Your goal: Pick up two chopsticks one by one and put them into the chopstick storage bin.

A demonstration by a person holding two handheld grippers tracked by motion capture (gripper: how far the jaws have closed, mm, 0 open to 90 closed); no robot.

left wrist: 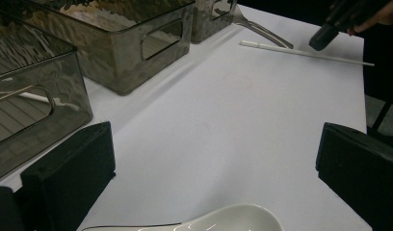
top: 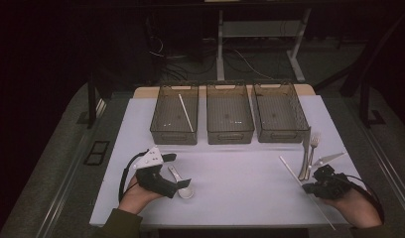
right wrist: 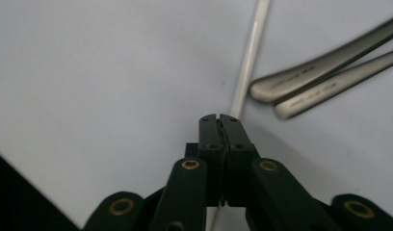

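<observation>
My left gripper (top: 176, 170) (left wrist: 214, 168) is open at the front left of the white mat, its jaws wide apart on either side of a white ceramic spoon (top: 185, 191) (left wrist: 223, 219) that lies on the mat. At the front right, my right gripper (top: 307, 187) (right wrist: 217, 119) is shut. Its tips are right over a long white chopstick (top: 292, 169) (right wrist: 250, 53) that lies flat and passes under the jaws. The left gripper view has that chopstick (left wrist: 300, 50) far off, with the right gripper (left wrist: 322, 38) above it.
Three dark see-through bins (top: 174, 133) (top: 230, 135) (top: 282, 135) stand in a row at the back; the left one holds a white chopstick (top: 186, 113). A metal fork (top: 313, 144), a knife and another utensil (top: 329, 159) lie at the right, handles (right wrist: 320, 67) beside the chopstick.
</observation>
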